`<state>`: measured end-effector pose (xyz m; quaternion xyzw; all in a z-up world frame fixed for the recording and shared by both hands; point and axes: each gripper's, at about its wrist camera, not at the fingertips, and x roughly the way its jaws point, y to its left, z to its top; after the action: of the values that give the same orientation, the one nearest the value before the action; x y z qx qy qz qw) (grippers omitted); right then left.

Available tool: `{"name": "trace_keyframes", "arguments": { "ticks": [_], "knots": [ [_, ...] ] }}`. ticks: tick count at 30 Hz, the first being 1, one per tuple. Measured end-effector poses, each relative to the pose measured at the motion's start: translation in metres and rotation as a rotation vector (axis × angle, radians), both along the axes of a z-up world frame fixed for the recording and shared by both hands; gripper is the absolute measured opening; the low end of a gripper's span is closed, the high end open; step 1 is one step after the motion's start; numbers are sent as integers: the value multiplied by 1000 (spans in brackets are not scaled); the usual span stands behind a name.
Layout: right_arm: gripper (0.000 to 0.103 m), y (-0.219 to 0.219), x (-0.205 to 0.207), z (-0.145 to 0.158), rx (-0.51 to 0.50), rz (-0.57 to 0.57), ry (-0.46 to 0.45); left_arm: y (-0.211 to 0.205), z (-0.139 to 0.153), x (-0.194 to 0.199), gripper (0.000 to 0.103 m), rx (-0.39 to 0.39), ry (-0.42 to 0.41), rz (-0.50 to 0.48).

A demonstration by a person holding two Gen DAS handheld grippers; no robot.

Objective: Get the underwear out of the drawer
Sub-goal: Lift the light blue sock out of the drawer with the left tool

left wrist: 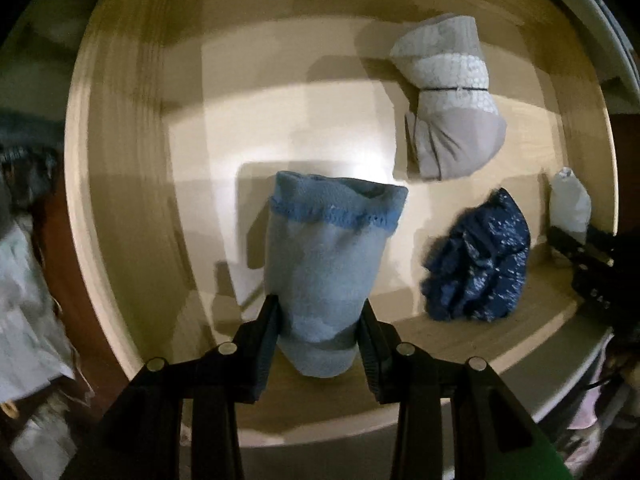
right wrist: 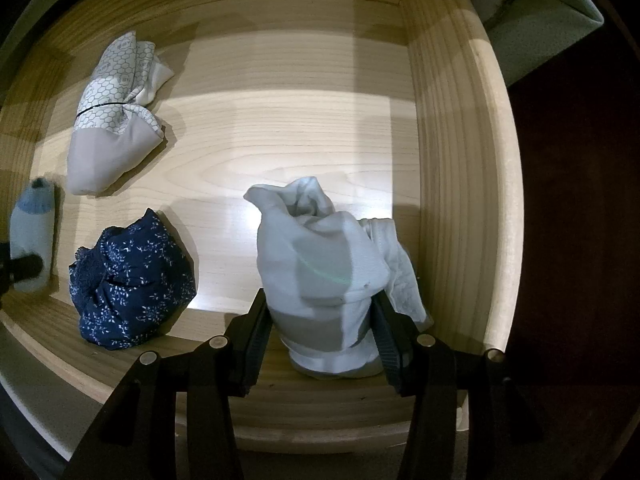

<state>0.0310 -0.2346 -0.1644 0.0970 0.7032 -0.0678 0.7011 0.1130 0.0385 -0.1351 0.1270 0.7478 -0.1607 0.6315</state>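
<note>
An open light-wood drawer holds rolled underwear. My left gripper is shut on a light blue roll with a darker blue band, near the drawer's front left. It also shows at the left edge of the right wrist view. My right gripper is shut on a white roll near the drawer's front right. The white roll shows small at the right of the left wrist view.
A grey and white honeycomb-print roll, tied with a dark band, lies at the back. A navy floral bundle lies between the two grippers. Pale cloth lies outside the drawer's left side.
</note>
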Motion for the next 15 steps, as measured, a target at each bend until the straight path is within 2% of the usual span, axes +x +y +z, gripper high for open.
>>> {"name": "trace_keyframes", "arguments": {
  "ticks": [3,11,15],
  "knots": [
    [48,0,0,0,0,0,0,5,1,-6,38,0,-12,21],
    [47,0,1,1,0,1,0,8,7,-19,48,-9,-65,47],
    [47,0,2,1,0,1,0,4,12,-15,56,19,-110,34]
  ]
}}
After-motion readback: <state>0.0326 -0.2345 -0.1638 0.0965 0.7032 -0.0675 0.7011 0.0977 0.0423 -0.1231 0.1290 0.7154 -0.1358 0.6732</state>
